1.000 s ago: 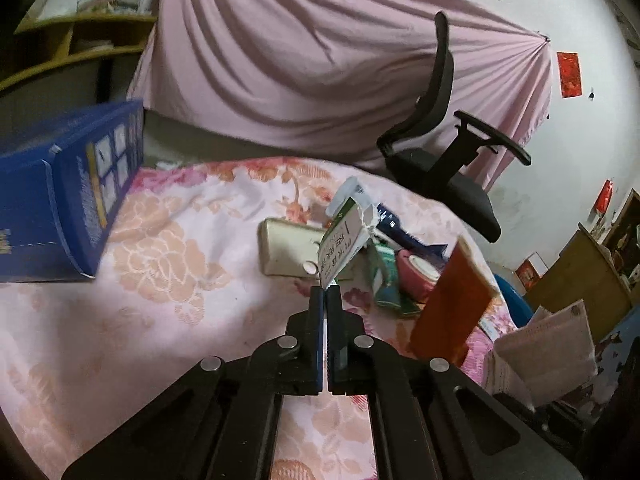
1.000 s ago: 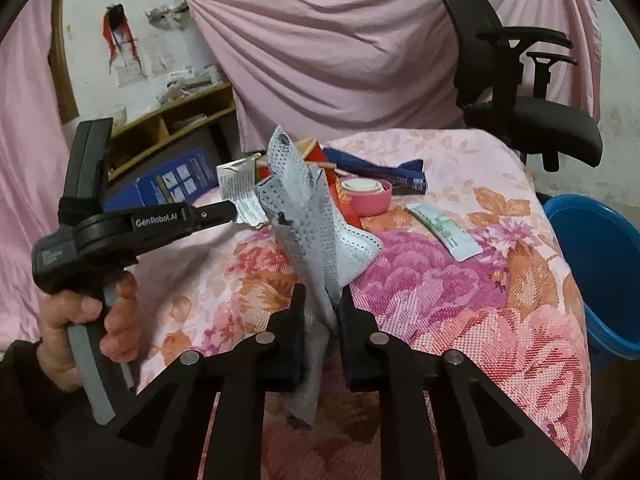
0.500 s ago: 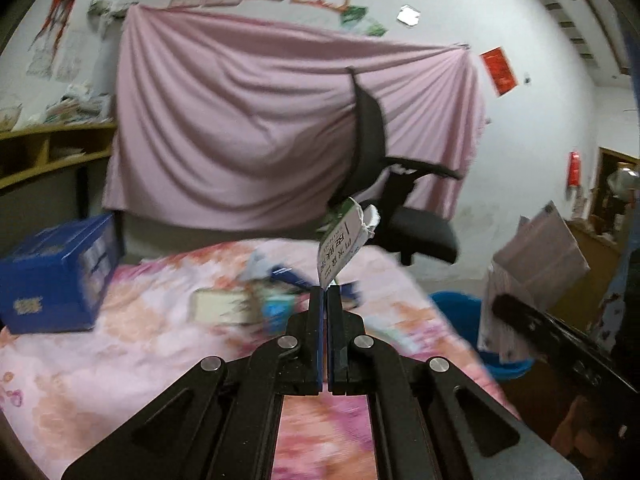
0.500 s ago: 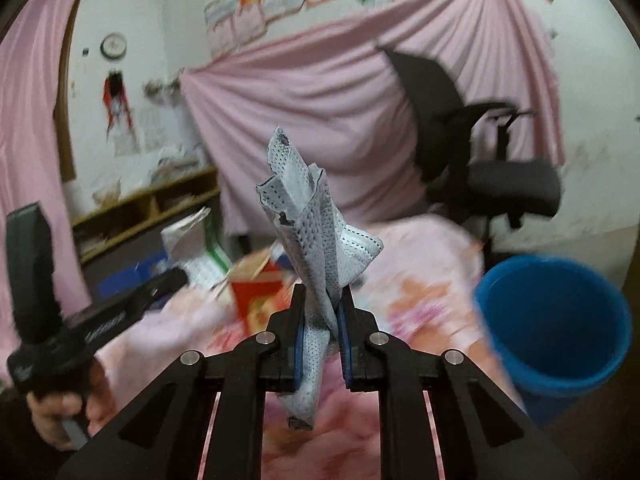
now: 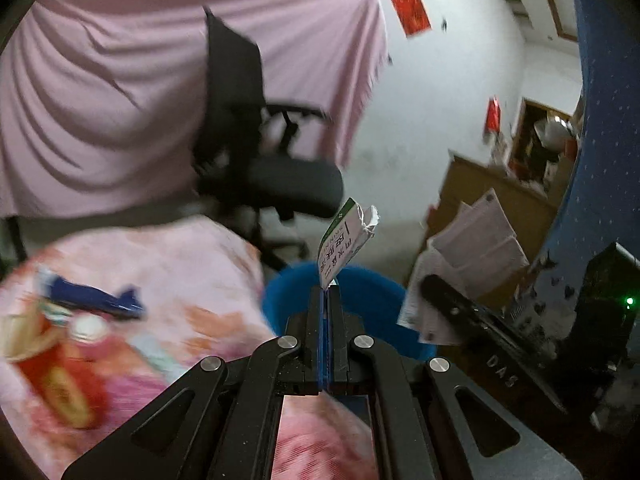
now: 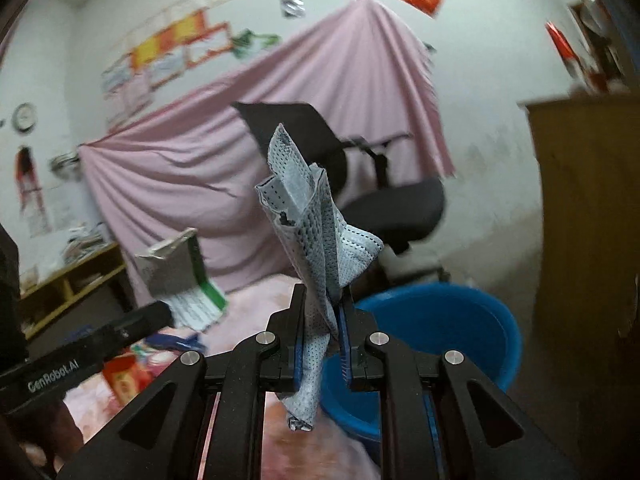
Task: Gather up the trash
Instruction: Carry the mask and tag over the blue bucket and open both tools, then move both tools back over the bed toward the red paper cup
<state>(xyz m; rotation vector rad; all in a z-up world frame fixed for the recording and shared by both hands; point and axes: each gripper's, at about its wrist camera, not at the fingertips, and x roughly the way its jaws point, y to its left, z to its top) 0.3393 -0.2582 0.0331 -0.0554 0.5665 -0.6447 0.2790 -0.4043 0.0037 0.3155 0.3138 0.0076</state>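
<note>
Left tongs [image 5: 328, 292] clamped on paper wrapper [image 5: 345, 242], right tongs [image 6: 323, 300] clamped on face mask [image 6: 316, 216]. Both near blue bucket [image 6: 444, 320], not clearly over it; early release drops trash onto floral table [image 5: 168, 256].

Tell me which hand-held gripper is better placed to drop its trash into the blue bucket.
Left, probably. The left hand-held gripper holds its paper packet directly over the blue bucket. The right hand-held gripper, clamping a face mask, appears short of the rim, with the bucket ahead and to its right.
</note>
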